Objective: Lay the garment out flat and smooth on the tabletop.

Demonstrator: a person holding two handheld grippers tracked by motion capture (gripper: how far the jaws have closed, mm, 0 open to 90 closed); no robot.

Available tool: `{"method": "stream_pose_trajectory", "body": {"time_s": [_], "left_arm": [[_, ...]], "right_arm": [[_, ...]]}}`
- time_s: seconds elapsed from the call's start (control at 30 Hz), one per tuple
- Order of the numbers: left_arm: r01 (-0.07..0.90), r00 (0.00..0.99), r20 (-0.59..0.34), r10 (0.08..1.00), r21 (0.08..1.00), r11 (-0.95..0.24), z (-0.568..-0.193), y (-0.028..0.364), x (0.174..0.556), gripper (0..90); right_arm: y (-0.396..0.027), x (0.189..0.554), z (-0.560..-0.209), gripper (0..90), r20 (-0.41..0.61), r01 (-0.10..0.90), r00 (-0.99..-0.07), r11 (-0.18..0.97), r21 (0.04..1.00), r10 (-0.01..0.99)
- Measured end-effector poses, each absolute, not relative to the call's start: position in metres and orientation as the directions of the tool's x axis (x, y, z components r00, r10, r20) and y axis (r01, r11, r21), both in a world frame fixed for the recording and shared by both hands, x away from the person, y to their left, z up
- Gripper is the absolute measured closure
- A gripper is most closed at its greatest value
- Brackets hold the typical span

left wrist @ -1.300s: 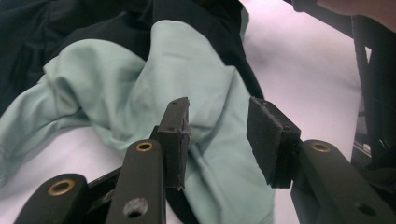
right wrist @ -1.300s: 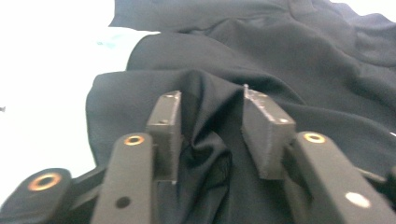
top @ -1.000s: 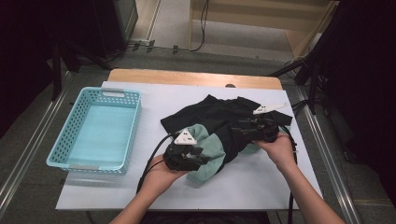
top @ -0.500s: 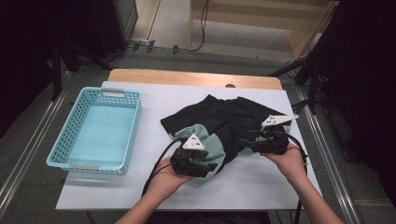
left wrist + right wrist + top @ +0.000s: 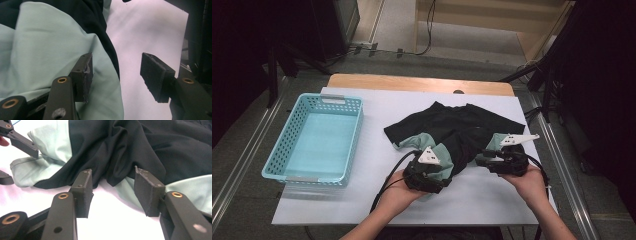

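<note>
A black and mint-green garment (image 5: 462, 130) lies crumpled on the white table (image 5: 377, 100). My left gripper (image 5: 439, 176) is at its near mint part. In the left gripper view its jaws (image 5: 116, 72) stand apart, having just been opening, and straddle the mint cloth's edge (image 5: 50, 50) without pressing it. My right gripper (image 5: 484, 159) points left at the garment's near right side. Its jaws (image 5: 113, 187) have just been closing, and a black fold (image 5: 120, 157) sits at their tips, not pinched. The left gripper's fingers (image 5: 23, 143) show at the upper left of the right gripper view.
A light blue plastic basket (image 5: 314, 140) stands on the table's left side. A wooden strip (image 5: 412, 82) runs along the far edge. Cables (image 5: 387, 185) trail from the left gripper toward the near edge. Dark floor and metal rails flank the table.
Both hands have drawn toward the near edge and a little to the right. The right gripper has slid out to the garment's right side. The garment lies much as before.
</note>
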State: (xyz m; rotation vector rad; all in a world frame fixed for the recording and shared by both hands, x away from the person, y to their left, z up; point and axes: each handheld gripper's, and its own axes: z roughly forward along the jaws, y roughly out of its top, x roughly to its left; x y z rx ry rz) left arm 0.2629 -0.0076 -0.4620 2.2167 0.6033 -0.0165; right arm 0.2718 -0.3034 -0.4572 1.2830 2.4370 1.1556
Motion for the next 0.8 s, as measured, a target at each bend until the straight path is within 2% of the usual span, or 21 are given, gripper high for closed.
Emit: {"method": "stream_pose_trajectory", "body": {"time_s": [0.5, 0.63, 0.8], "left_arm": [[0.449, 0.871, -0.175, 0.458, 0.662, -0.600, -0.493, -0.027, 0.278, 46.1], [0.446, 0.871, -0.158, 0.465, 0.652, -0.614, -0.502, -0.029, 0.283, 52.9], [0.416, 0.881, -0.123, 0.458, 0.663, -0.622, -0.505, -0.027, 0.285, 72.6]], "right_arm": [[-0.307, 0.277, -0.482, 53.2, 0.199, 0.670, -0.587, 0.333, 0.664, 0.785], [-0.302, 0.283, -0.492, 53.4, 0.171, 0.664, -0.594, 0.360, 0.655, 0.786], [-0.294, 0.292, -0.504, 53.6, 0.143, 0.657, -0.606, 0.390, 0.645, 0.783]]}}
